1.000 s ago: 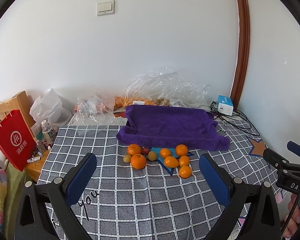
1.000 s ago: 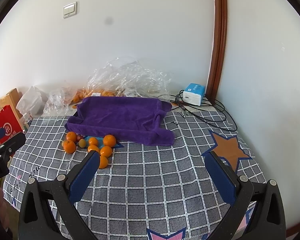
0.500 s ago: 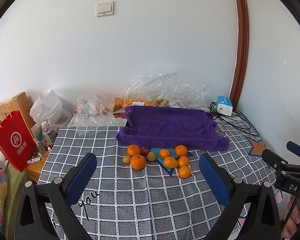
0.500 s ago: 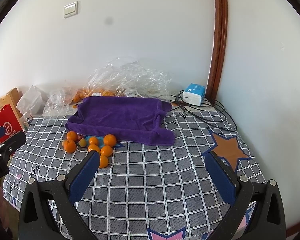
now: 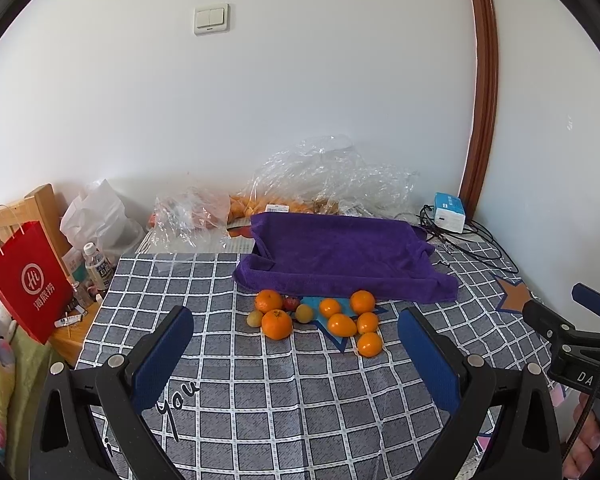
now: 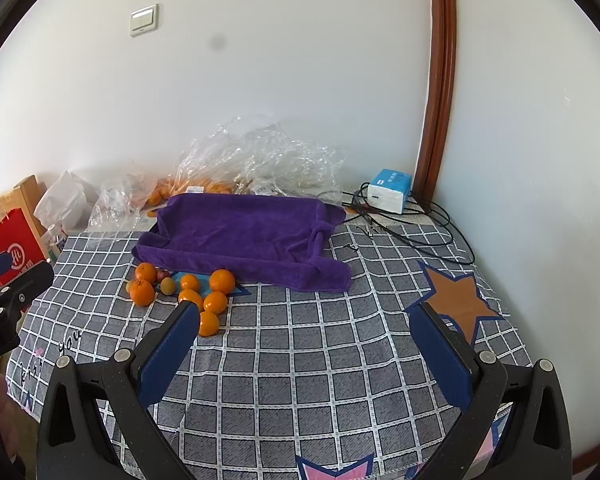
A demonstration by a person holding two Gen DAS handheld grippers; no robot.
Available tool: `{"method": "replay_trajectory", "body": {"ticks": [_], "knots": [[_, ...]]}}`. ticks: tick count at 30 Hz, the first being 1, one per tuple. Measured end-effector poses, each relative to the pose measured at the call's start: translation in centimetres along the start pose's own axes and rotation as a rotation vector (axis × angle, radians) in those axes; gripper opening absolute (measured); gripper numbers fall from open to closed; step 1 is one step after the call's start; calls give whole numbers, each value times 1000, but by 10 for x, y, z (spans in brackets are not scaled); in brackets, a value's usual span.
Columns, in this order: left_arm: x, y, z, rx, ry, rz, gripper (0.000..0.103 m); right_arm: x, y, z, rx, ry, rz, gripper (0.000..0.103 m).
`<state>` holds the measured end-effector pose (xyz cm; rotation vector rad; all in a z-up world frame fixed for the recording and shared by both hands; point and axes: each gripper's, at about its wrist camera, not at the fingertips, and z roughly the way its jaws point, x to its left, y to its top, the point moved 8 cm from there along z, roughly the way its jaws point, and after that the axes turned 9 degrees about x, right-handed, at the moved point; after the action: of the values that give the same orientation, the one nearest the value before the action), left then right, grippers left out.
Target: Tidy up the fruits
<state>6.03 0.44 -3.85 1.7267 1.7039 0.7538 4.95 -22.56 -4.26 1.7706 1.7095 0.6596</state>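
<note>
Left gripper [image 5: 296, 344] hangs wide apart and empty over the checked bench [image 5: 284, 408]; right gripper [image 6: 306, 334] likewise, jaws spread. Oranges [image 5: 277, 324] cluster mid-frame with small fruits [image 5: 304, 313], touching the purple towel's [image 5: 340, 252] near edge.

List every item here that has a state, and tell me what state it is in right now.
Left tool: open, empty.
Right tool: open, empty.
Oranges: loose on the tablecloth, clustered before the towel.
Purple towel: spread out, edges rolled.
Clear plastic bags: crumpled against the wall.
Red paper bag: upright.
</note>
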Motion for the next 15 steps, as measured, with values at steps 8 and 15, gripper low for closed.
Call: {"method": "replay_trajectory", "body": {"ticks": [8, 15], "knots": [[4, 0, 4, 2, 2, -11, 103, 4, -1, 4, -8, 13, -3, 103], [11, -4, 22, 9, 21, -28, 103, 7, -3, 21, -13, 22, 5, 103]]}}
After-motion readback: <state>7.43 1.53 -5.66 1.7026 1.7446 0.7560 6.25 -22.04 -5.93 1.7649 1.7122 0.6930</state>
